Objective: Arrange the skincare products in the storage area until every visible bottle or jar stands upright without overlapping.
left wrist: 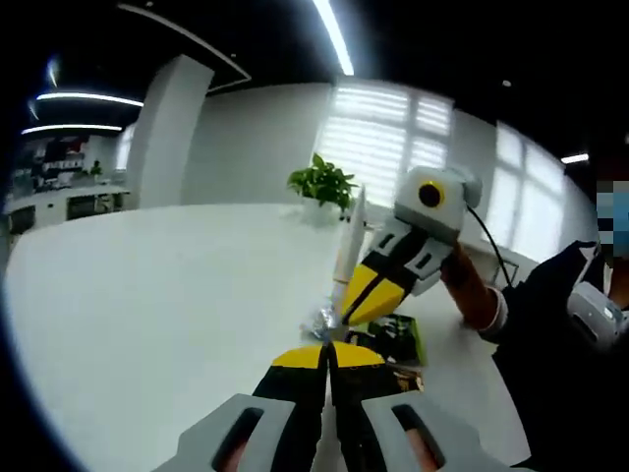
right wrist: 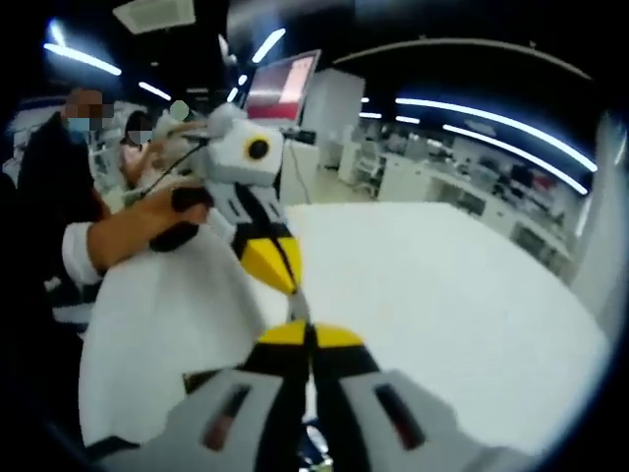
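Left hand-held gripper [left wrist: 327,354] rises from the bottom of the left gripper view with its two yellow-tipped jaws pressed together, nothing between them. Just past its tips the right hand-held gripper [left wrist: 346,315] comes in from the right, held by a person's hand [left wrist: 470,285], its yellow jaws closed to a point that hovers close over the white bench [left wrist: 147,305]. Beside that point lie a small crinkled silvery item [left wrist: 322,318], too blurred to name, and a dark green packet [left wrist: 398,339] lying flat on the bench. Behind them a pale tall skincare tube [left wrist: 351,236] stands upright. Farther back sits a green potted plant [left wrist: 322,182], with bright windows [left wrist: 388,138] beyond.

In the right gripper view, the right hand-held gripper [right wrist: 310,339] also shows its jaws together and empty. The left hand-held gripper [right wrist: 283,280] meets it nearly tip to tip from above, gripped by a hand [right wrist: 172,211]. A screen [right wrist: 283,87] glows far behind.
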